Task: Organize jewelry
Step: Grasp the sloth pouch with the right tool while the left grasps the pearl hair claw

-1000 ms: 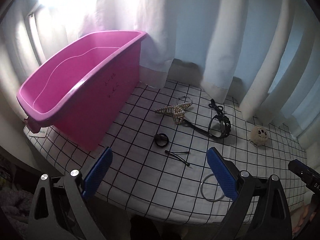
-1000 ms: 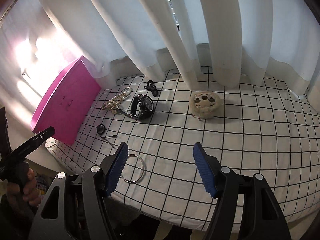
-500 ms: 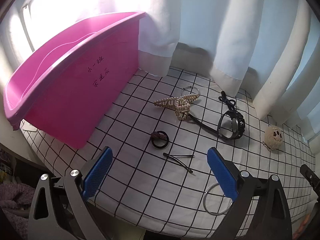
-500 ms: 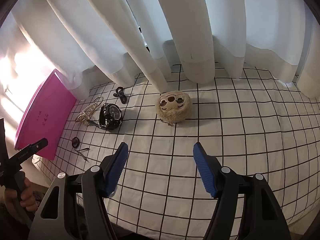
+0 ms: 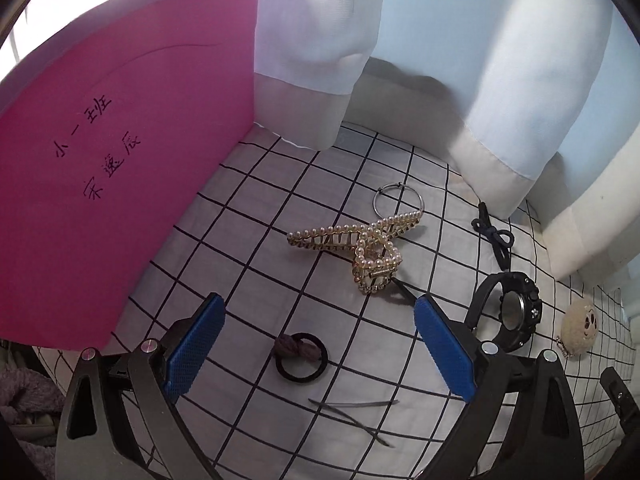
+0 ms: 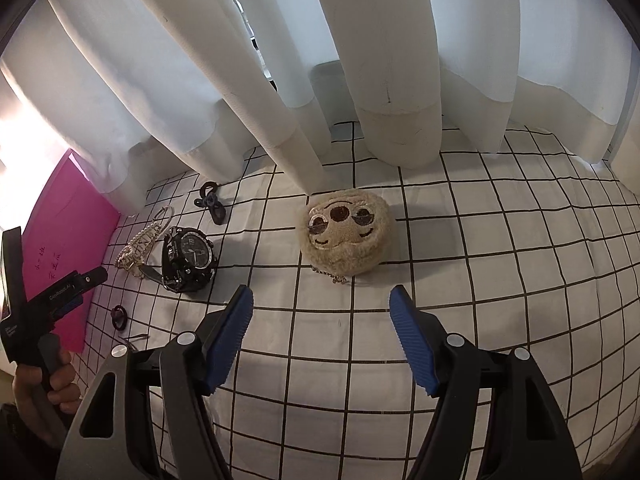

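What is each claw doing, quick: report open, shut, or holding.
Left claw: open, holding nothing, above the hair tie.
Right claw: open, holding nothing, facing the plush.

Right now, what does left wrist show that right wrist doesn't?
Left wrist only: the thin metal ring behind the pearl hair claw, and the left tongs, open and empty.
Right wrist only: the watch dial face-on, and the right tongs, open and empty.
Both: pink bin, claw, watch, plush sloth charm, black bow tie, hair tie, bobby pins, checked cloth.
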`<state>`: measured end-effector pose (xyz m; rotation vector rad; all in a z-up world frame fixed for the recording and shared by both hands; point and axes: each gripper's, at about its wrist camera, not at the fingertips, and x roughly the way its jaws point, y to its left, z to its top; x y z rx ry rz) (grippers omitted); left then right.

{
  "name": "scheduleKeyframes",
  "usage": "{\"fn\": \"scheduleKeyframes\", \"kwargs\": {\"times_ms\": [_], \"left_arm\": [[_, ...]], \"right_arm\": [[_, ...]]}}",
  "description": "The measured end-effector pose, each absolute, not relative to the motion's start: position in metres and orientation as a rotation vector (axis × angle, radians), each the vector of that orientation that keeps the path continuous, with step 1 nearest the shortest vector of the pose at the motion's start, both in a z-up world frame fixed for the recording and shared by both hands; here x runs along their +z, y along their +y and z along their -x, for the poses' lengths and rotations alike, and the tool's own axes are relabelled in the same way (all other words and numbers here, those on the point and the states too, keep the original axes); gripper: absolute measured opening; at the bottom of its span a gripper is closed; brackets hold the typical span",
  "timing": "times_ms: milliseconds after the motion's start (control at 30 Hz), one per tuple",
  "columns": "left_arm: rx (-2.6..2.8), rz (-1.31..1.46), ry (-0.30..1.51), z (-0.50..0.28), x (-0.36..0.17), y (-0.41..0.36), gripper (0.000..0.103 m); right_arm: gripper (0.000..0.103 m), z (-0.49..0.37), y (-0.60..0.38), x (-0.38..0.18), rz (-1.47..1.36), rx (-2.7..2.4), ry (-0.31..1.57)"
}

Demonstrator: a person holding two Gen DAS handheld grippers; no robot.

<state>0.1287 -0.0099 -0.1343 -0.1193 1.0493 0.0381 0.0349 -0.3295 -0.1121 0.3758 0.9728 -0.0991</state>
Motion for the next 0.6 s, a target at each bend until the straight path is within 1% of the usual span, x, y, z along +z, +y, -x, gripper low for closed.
{"fn": "scheduleKeyframes", "kwargs": {"times_ms": [233, 400, 600], "left_arm": [[0.068, 0.121, 1.056, -0.146, -0.151, -0.024, 0.094], [0.079, 0.114, 1.058, -0.153, -0.157, -0.03, 0.094], [0.088, 0.114, 1.052, -0.158, -0.162, -0.035, 0.094]], "right_arm": [[0.068, -0.051, -0.335, -0.122, -0.358, -0.114, 0.948], [0.069, -0.067, -0.339, -0.133, -0.352, -0.129, 0.958], [0.07, -0.086, -0.335, -0.144, -0.275, -0.179, 0.984]]}}
